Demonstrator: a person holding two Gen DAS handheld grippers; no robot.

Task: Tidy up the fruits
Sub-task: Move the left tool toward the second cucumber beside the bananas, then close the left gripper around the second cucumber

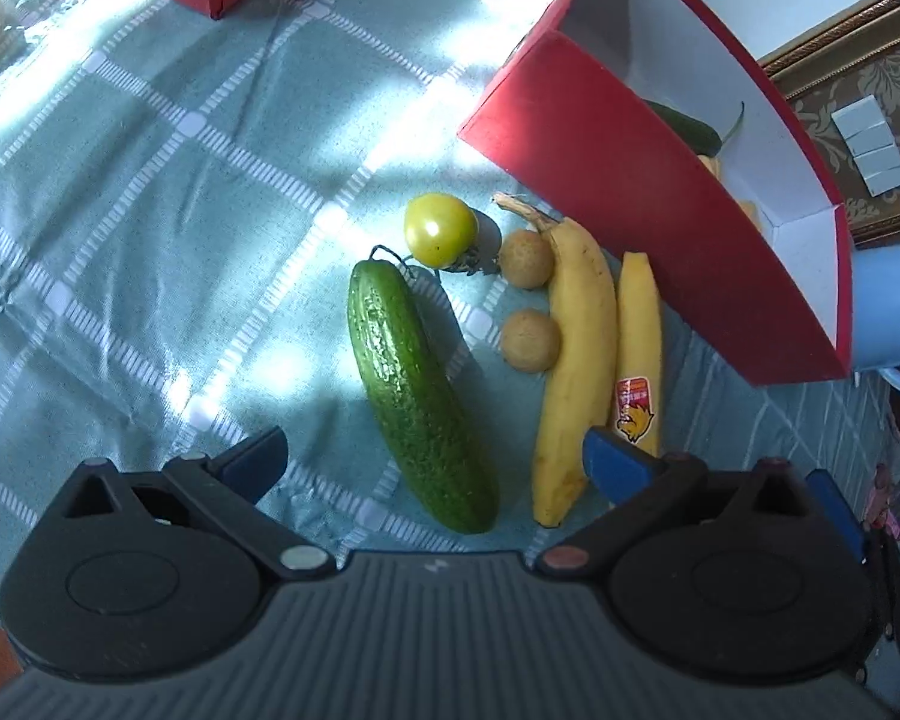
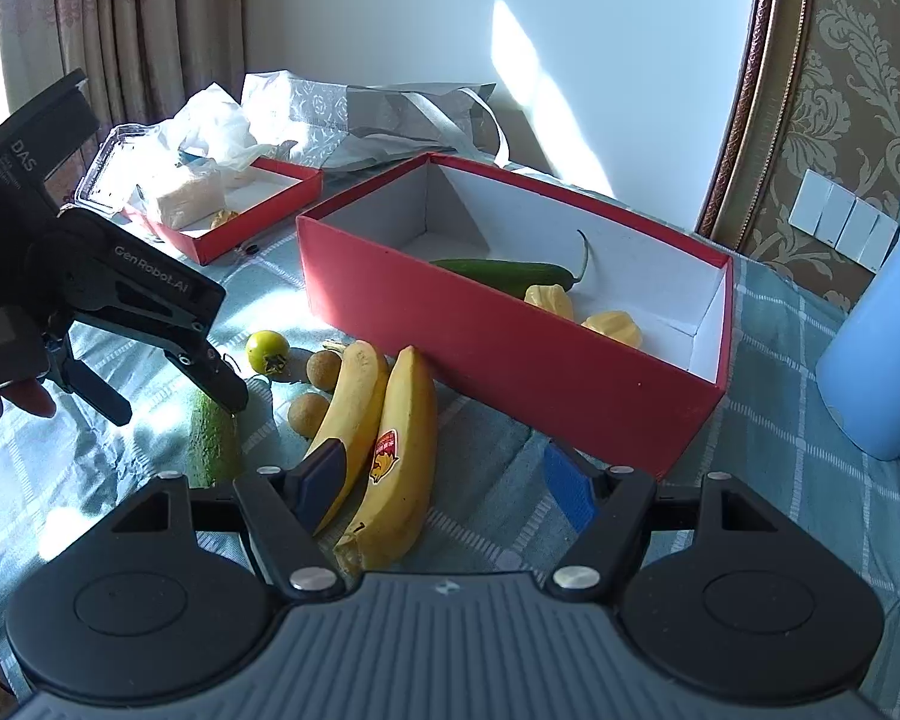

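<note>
A green cucumber [image 1: 417, 390] lies on the teal checked cloth, between the open jaws of my left gripper [image 1: 435, 459], which hovers above it. Beside it lie a green tomato [image 1: 440, 229], two small brown round fruits [image 1: 528, 341] and two bananas [image 1: 576, 348]. My right gripper [image 2: 444, 489] is open and empty, with the stickered banana [image 2: 402, 462] between its fingers. The left gripper [image 2: 177, 399] also shows in the right wrist view, above the cucumber [image 2: 213, 441]. A large red box [image 2: 510, 336] behind holds a cucumber [image 2: 504, 273] and yellow fruits [image 2: 615, 327].
A second red box [image 2: 258, 210] with food and plastic bags [image 2: 222, 126] stands at the back left. A blue container [image 2: 882, 354] stands to the right of the large box. The wall is close behind the table.
</note>
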